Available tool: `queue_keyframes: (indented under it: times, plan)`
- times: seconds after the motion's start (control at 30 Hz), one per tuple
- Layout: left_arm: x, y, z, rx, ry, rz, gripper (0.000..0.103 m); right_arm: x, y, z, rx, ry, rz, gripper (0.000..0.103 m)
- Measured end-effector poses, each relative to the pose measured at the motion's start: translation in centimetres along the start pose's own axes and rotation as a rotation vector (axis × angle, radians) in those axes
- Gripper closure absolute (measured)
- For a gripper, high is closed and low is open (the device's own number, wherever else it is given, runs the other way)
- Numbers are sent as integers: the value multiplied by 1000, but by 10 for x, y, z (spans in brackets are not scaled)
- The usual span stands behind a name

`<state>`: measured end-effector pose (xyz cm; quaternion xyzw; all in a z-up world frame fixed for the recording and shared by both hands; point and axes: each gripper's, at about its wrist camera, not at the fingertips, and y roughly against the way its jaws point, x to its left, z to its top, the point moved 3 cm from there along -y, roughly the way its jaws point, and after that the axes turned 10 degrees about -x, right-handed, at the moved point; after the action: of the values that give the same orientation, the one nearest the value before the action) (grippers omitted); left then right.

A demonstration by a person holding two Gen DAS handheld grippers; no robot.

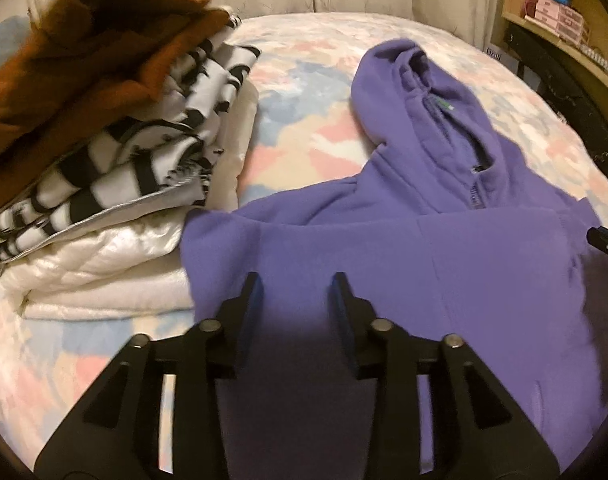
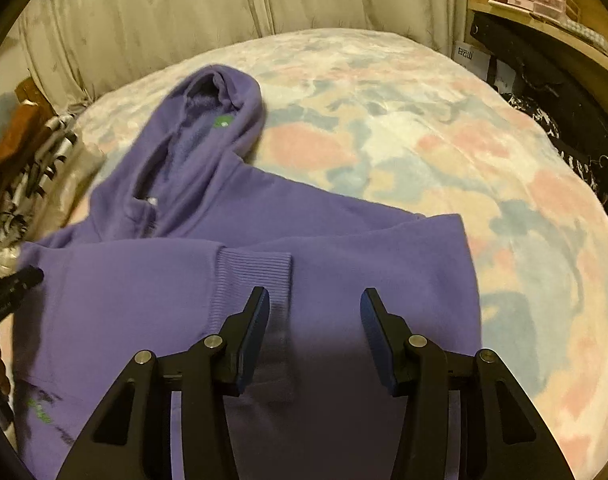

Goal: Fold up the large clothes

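A purple hoodie (image 1: 443, 264) lies flat on the pastel bed cover, hood (image 1: 399, 80) pointing away. My left gripper (image 1: 296, 280) is open and empty, hovering over the hoodie's left part. The hoodie also shows in the right wrist view (image 2: 184, 280), with a sleeve folded across the chest and its ribbed cuff (image 2: 260, 272) near the middle. My right gripper (image 2: 313, 300) is open and empty just above the body, next to that cuff. Its tip shows at the right edge of the left wrist view (image 1: 605, 240). The left gripper's tip shows at the left edge of the right wrist view (image 2: 12, 288).
A stack of folded clothes stands left of the hoodie: a brown garment (image 1: 84, 52) on a black-and-white striped one (image 1: 144, 152) on a white quilted one (image 1: 104, 276). The pastel bed cover (image 2: 443, 140) stretches right. Curtains (image 2: 164, 12) hang behind. A wooden shelf (image 2: 543, 20) with boxes stands at far right.
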<state>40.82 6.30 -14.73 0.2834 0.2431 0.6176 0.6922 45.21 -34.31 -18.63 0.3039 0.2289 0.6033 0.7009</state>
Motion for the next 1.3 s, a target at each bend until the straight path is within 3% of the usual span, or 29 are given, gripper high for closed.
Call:
queue_keyframes:
  times: [0.2,0.27,0.33,0.57,0.67,0.8,0.97,1.17,1.3]
  plan:
    - [3,58,-1,-31,27,-33,53,11,65,3,-38,-8,41,55]
    - [5,81,-3,-43,36,-40,48,13,91,2,-50,-3,52,51]
    - [6,105,-6,-57,37,-50,44,14,121,-1,-67,-10,69,39]
    - [7,201,-31,-114,-6,-91,33,19,229,-21,-131,22,100,32]
    - [13,241,-51,-132,-3,-117,29,17,275,-41,-147,33,123,19]
    - [23,276,-88,-121,6,-160,25,7,329,-80,-135,52,164,18]
    - [42,304,-168,-31,31,-219,24,-21,371,-151,-85,67,193,18]
    - [59,322,-253,47,40,-290,24,-64,384,-237,-28,68,221,18]
    - [70,323,-286,60,101,-350,24,-90,391,-287,-9,32,256,28]
